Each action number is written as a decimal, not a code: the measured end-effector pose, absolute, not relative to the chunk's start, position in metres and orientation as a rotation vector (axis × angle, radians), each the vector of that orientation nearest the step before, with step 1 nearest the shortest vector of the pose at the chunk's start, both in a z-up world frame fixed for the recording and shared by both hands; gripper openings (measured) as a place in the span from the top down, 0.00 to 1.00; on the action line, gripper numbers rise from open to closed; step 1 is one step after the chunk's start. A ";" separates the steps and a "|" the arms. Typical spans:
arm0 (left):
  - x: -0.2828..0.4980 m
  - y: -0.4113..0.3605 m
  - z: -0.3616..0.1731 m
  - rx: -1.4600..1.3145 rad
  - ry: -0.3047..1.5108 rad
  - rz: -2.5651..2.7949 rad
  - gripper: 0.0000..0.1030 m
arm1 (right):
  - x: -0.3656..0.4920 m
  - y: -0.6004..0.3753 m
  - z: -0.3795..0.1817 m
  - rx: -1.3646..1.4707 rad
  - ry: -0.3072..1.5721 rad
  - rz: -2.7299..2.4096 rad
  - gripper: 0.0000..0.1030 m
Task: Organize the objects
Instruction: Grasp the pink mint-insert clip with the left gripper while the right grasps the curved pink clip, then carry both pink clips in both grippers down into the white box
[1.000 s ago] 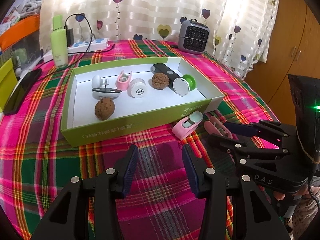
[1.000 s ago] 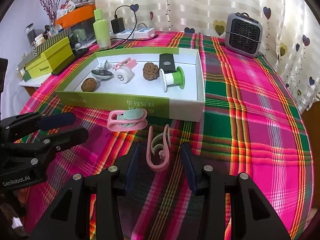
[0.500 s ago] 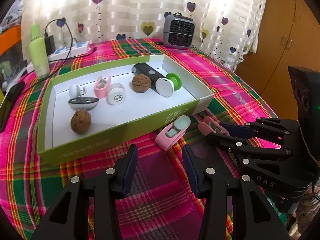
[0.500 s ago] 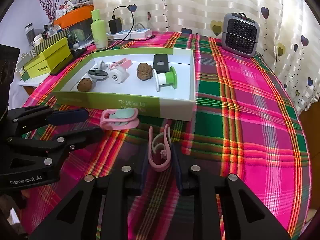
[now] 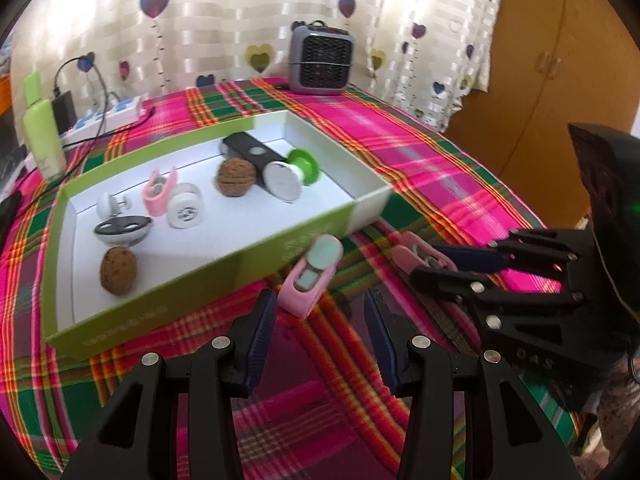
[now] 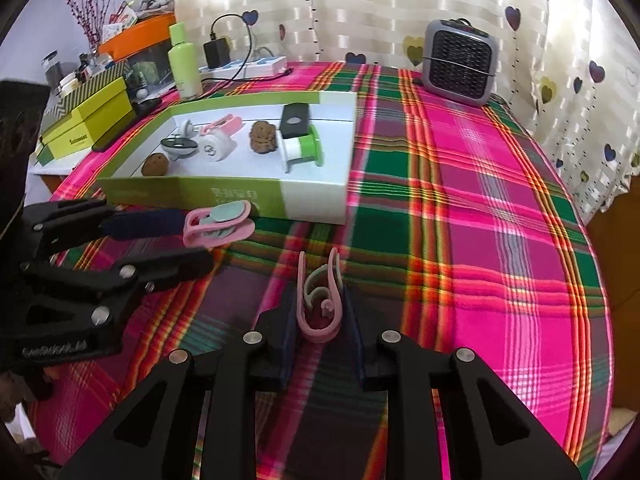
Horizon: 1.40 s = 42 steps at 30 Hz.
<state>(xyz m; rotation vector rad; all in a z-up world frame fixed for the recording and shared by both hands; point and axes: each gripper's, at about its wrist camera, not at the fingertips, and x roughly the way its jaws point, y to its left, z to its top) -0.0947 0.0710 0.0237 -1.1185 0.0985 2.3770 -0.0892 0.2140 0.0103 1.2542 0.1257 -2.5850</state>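
The right gripper [image 6: 320, 312] is clenched on a pink clip [image 6: 319, 300], a U-shaped piece lying on the plaid-covered worktop [image 6: 480, 240]. The clip's long axis runs away from the camera toward the box, with its closed, rounded end nearest the camera and its two open prongs pointing at the far side. Its flanks are covered by the dark fingers [image 6: 289, 332], so only the middle and the prong tips show.

The left gripper [image 5: 320, 336] hovers with its fingers parted and nothing between them, just short of a second pink clip [image 5: 310, 278] with a pale green insert. This one lies on the cloth against the front wall of the green box [image 5: 200, 276], its long axis angled toward the box (rounded green end farthest from the camera).

Inside the box sit two walnuts [image 5: 236, 173], a green spool [image 5: 294, 172] and other small items that are hard to identify. The left-wrist view is motion-blurred.
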 end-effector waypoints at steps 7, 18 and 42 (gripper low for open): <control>-0.087 0.081 0.025 -1.114 0.099 2.314 0.57 | -0.089 0.221 0.010 1.257 0.107 -2.589 0.77; -0.107 0.091 0.019 -1.172 0.156 2.388 0.57 | -0.091 0.223 0.010 1.252 0.101 -2.580 0.77; -0.114 0.094 0.018 -1.173 0.167 2.450 0.80 | -0.092 0.224 0.010 1.252 0.114 -2.585 0.77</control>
